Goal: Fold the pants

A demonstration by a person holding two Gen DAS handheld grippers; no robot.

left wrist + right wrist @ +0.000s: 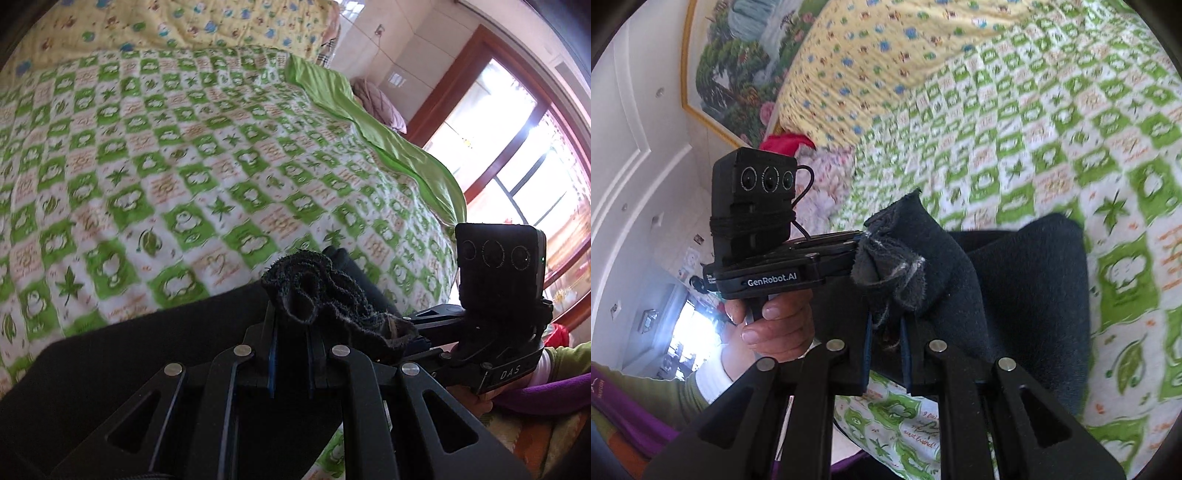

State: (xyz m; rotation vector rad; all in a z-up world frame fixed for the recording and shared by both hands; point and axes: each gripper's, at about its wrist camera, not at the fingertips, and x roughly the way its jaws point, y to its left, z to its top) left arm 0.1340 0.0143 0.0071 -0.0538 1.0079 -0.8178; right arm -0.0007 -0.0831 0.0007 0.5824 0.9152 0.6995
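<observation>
i had both the left gripper (291, 325) and right gripper (886, 325) clamped on bunched edges of the dark fleece pants (1015, 280), lifted above the green checked bedspread (184, 166); thick bunches risked slipping out unevenly.

Pants (147, 350) seemingly over bed (184, 166)

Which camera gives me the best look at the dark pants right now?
The right wrist view: the dark pants spread in a broad fold over the green checked bedspread, with a bunched edge pinched in the right gripper. The left wrist view shows a crumpled edge in the left gripper and dark cloth below.
</observation>
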